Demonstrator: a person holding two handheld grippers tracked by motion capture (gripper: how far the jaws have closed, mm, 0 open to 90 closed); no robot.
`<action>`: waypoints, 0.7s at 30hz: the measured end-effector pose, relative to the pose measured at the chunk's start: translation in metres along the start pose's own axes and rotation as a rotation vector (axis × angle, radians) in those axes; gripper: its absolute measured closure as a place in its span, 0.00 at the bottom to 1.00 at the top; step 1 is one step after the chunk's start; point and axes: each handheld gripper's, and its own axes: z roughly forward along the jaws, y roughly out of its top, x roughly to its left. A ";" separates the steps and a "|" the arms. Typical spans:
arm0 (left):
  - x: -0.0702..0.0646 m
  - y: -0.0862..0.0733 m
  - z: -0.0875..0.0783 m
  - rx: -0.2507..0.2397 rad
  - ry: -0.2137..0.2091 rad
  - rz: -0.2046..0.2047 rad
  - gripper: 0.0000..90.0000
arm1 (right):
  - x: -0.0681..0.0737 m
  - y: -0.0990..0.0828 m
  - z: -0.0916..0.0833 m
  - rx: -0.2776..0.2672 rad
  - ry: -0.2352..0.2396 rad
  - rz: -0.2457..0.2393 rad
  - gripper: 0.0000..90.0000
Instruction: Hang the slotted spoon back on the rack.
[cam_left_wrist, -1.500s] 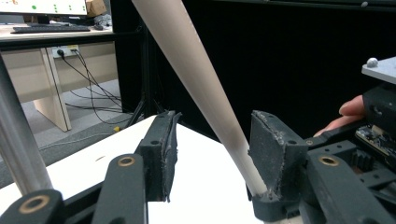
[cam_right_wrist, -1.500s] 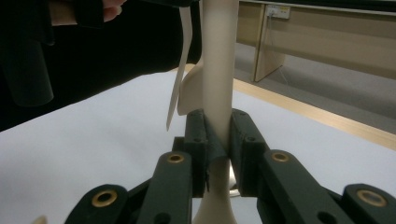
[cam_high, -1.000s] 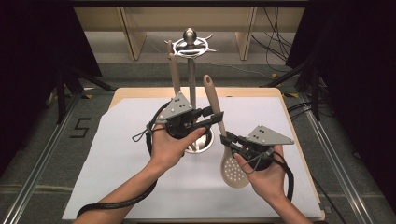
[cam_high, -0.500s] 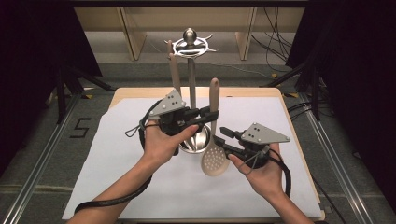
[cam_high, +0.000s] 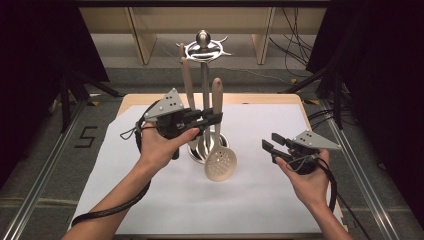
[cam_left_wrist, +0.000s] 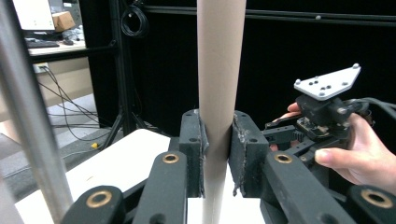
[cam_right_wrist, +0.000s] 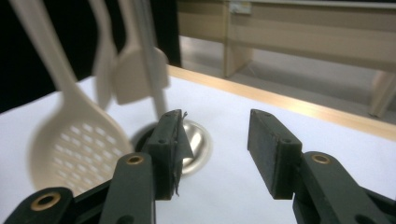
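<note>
- At surface centre, left gripper (cam_high: 212, 118) jaws clamp the skimmer (cam_high: 220, 162) handle; hang it on the rack (cam_high: 204, 50) at 12 o'clock, keeping it plumb.
- Right gripper (cam_high: 267, 148) at 3 o'clock: jaws have just been opening, now apart, empty.

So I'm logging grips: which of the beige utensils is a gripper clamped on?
The slotted spoon: the left gripper pinches its handle; the others hang by the stand's pole.

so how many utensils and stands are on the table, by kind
slotted spoon: 1, held by its handle in the left tool
other beige utensils hanging on the stand: 2
metal utensil stand: 1
total: 4
</note>
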 end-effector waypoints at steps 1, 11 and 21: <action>0.001 0.001 -0.001 -0.004 0.004 -0.003 0.84 | -0.006 -0.001 -0.001 0.011 -0.009 -0.008 0.62; 0.009 0.010 -0.006 -0.002 0.002 0.013 0.84 | -0.030 -0.011 -0.011 0.016 -0.086 0.049 0.62; 0.024 0.013 -0.002 -0.001 -0.002 -0.012 0.84 | -0.031 -0.014 -0.006 0.029 -0.081 0.059 0.62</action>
